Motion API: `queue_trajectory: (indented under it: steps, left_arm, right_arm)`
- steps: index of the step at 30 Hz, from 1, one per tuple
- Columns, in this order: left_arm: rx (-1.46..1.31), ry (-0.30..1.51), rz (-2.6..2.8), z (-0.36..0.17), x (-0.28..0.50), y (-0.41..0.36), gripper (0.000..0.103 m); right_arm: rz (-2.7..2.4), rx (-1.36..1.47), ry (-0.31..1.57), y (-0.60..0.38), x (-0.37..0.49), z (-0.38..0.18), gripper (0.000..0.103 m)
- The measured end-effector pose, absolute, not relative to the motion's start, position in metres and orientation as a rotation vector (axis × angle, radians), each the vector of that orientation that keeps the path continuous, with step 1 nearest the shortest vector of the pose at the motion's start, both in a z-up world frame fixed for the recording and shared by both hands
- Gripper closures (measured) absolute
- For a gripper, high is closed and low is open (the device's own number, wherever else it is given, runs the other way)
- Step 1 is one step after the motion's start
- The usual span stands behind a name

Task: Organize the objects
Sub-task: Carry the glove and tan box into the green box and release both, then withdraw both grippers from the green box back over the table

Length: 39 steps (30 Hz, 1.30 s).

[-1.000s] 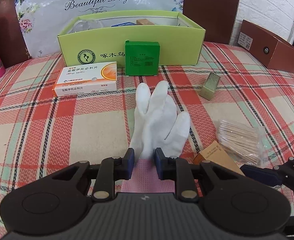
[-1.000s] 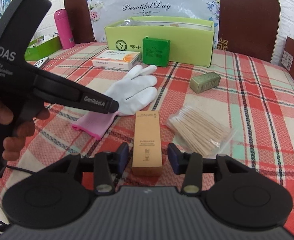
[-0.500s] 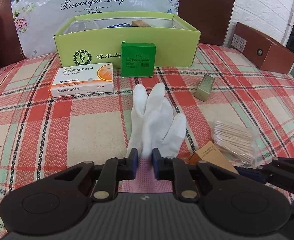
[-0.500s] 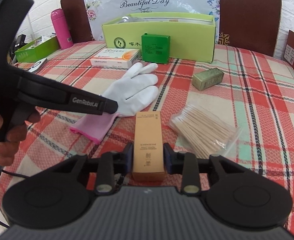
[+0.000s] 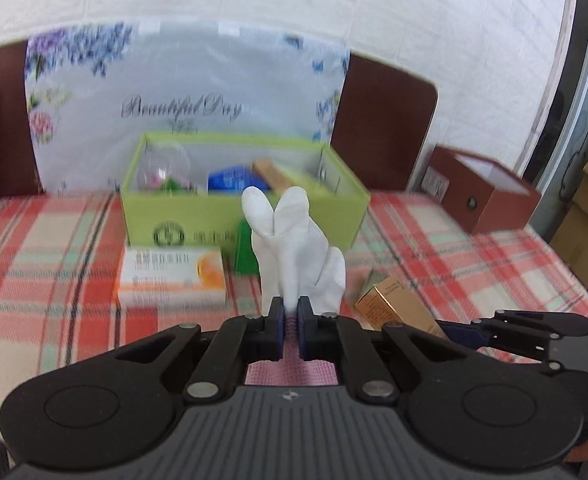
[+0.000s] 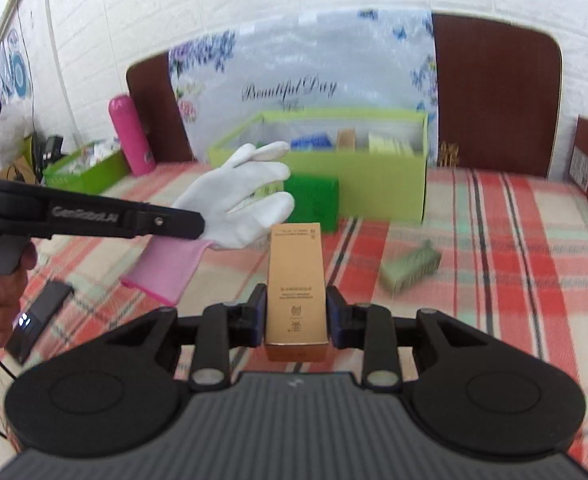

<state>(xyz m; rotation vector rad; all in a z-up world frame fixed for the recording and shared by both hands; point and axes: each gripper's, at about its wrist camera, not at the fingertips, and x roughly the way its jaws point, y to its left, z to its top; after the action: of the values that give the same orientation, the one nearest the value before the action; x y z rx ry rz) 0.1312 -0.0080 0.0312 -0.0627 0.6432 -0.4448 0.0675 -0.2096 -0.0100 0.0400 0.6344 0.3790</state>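
My left gripper is shut on the pink cuff of a white glove, which stands up off the checked tablecloth with its fingers pointing at the open lime-green box. In the right wrist view the same glove hangs from the left gripper's black fingers. My right gripper is shut on a tall gold carton, lifted clear of the table. That gold carton also shows at the right of the left wrist view.
A white and orange medicine box and a dark green box lie in front of the lime box. A small olive box lies to the right. A pink bottle, a brown box and a dark phone stand around the edges.
Both grippers closed, the left on the glove's cuff and the right on the gold carton, then both rose, lifting glove and carton off the tablecloth and tilting the views up toward the lime box.
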Motion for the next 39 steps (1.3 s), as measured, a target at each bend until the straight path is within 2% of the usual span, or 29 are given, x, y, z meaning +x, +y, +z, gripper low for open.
queue_trajectory:
  steps: [9, 16, 22, 23, 24, 25, 26, 30, 32, 39]
  left_arm:
    - [-0.051, 0.559, -0.385, 0.078, 0.224, -0.011, 0.097]
    - [-0.063, 0.626, -0.321, 0.054, 0.308, -0.013, 0.097]
    - [-0.009, 0.609, -0.306, 0.032, 0.333, -0.019, 0.095]
    - [-0.007, 0.59, -0.306, 0.03, 0.332, -0.019, 0.079]
    - [-0.003, 0.587, -0.298, 0.028, 0.331, -0.018, 0.045]
    - [-0.005, 0.588, -0.285, 0.026, 0.329, -0.016, 0.028]
    - [-0.011, 0.568, -0.261, 0.025, 0.325, -0.014, 0.013]
    - [-0.024, 0.534, -0.231, 0.026, 0.311, -0.005, 0.013]
    - [-0.042, 0.537, -0.226, 0.032, 0.302, -0.003, 0.013]
    - [-0.031, 0.558, -0.191, 0.052, 0.247, -0.005, 0.013]
  right_arm:
    - [0.312, 0.045, 0.512, -0.211, 0.169, 0.035, 0.074]
    - [0.239, 0.064, 0.525, -0.212, 0.254, 0.015, 0.074]
    - [0.207, 0.056, 0.556, -0.208, 0.296, -0.011, 0.073]
    - [0.208, 0.043, 0.567, -0.205, 0.3, -0.015, 0.065]
    - [0.213, 0.035, 0.569, -0.204, 0.302, -0.019, 0.056]
    - [0.209, 0.03, 0.559, -0.204, 0.302, -0.021, 0.035]
    - [0.201, 0.025, 0.535, -0.205, 0.297, -0.023, 0.021]
    - [0.195, 0.014, 0.474, -0.21, 0.279, -0.02, 0.011]
    - [0.198, 0.018, 0.466, -0.212, 0.269, -0.014, 0.0]
    - [0.22, 0.04, 0.422, -0.221, 0.212, 0.024, 0.0]
